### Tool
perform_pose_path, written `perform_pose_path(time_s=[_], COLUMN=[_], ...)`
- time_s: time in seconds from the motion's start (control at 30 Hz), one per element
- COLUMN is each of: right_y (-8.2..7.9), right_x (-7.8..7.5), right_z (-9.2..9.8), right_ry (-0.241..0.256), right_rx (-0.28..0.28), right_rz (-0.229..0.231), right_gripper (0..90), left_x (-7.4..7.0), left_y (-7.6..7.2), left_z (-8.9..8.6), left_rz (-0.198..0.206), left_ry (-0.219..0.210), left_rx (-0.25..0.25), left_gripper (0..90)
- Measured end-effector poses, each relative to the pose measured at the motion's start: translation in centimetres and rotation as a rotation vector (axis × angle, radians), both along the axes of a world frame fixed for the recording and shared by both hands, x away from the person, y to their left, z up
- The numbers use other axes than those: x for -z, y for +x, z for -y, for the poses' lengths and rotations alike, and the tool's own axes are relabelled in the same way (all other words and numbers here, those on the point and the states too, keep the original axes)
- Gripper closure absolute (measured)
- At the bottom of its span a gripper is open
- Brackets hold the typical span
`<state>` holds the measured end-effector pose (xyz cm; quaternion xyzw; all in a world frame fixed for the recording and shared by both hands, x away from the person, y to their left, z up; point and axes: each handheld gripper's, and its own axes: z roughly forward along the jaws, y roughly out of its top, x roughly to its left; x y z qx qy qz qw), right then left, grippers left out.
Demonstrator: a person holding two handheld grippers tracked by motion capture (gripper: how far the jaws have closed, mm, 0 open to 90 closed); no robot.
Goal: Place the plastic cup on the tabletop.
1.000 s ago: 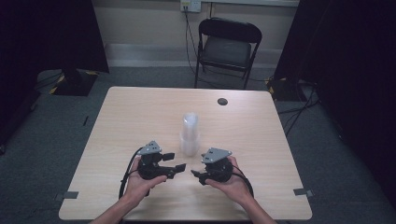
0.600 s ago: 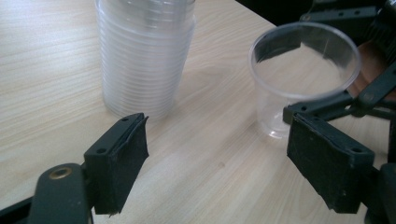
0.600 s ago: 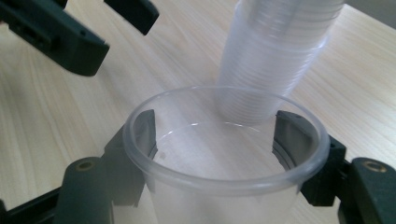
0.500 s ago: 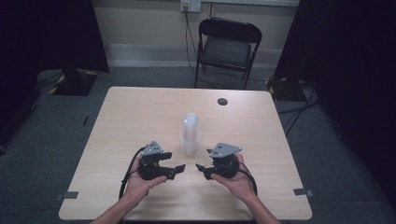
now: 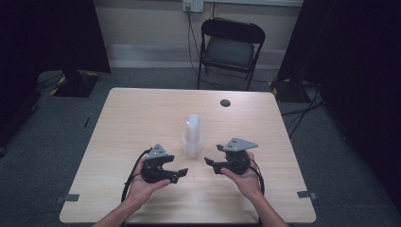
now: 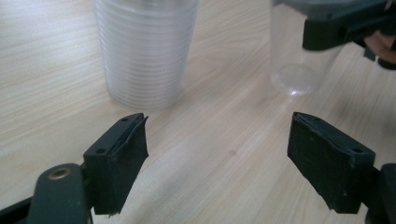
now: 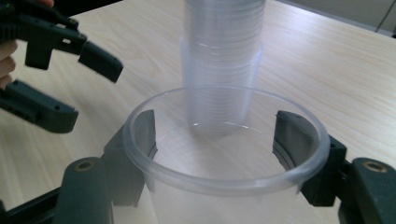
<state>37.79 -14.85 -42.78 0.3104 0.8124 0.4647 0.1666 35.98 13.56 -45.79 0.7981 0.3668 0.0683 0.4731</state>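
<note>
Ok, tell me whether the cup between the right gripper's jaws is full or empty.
Empty. In the right gripper view, the clear plastic cup shows the cup stack and table straight through its walls; nothing sits inside.

Cup stack [image 5: 192, 135] between the claws, open tabletop [image 5: 142, 113] beyond.

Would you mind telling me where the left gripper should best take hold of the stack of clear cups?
Probably low on the ribbed side wall of the stack of cups, coming in level from the person's side. It stands upright and round on the table, and the open left gripper already faces it.
</note>
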Motion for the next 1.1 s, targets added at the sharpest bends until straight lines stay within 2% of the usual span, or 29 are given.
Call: perform_pose_path(time_s=[0.07, 0.17, 0.23, 0.3, 0.37, 0.43, 0.53, 0.67, 0.87, 1.1], right_y=[0.2, 0.3, 0.5, 0.8, 1.2, 1.8, 2.7, 4.1, 5.9, 7.8], right_x=[-0.1, -0.5, -0.8, -0.9, -1.0, -0.8, -0.4, 0.0, -0.2, -0.4], right_z=[0.2, 0.5, 0.7, 0.9, 1.1, 1.4, 1.7, 1.8, 2.1, 1.8], right_ry=[-0.002, 0.006, 0.008, 0.012, 0.012, 0.017, 0.017, 0.017, 0.037, 0.047], right_rx=[0.018, 0.04, 0.058, 0.078, 0.093, 0.112, 0.138, 0.166, 0.207, 0.237], right_rz=[0.004, 0.019, 0.035, 0.043, 0.051, 0.047, 0.043, 0.034, 0.032, 0.026], right_gripper=[30.0, 30.0, 30.0, 30.0, 30.0, 30.0, 30.1, 30.1, 29.9, 29.3], left_x=[0.4, 0.7, 0.6, 0.5, 0.5, 0.6, 0.6, 0.6, 0.5, 0.6], left_y=[0.1, 0.1, 0.0, -0.1, -0.2, -0.2, -0.3, -0.4, -0.6, -0.7], left_z=[-0.1, -0.3, -0.3, -0.2, -0.1, 0.0, 0.0, 0.1, -0.1, 0.0], left_rz=[-0.024, -0.014, -0.001, 0.014, 0.023, 0.025, 0.033, 0.046, 0.054, 0.064], left_ry=[-0.01, 0.021, 0.014, 0.013, 0.034, 0.04, 0.045, 0.075, 0.083, 0.095], left_rx=[-0.002, 0.02, 0.016, 0.033, 0.038, 0.025, 0.035, 0.027, 0.049, 0.042], left_gripper=[20.1, 19.6, 18.2, 17.3, 16.2, 16.2, 16.3, 16.2, 16.2, 17.2])
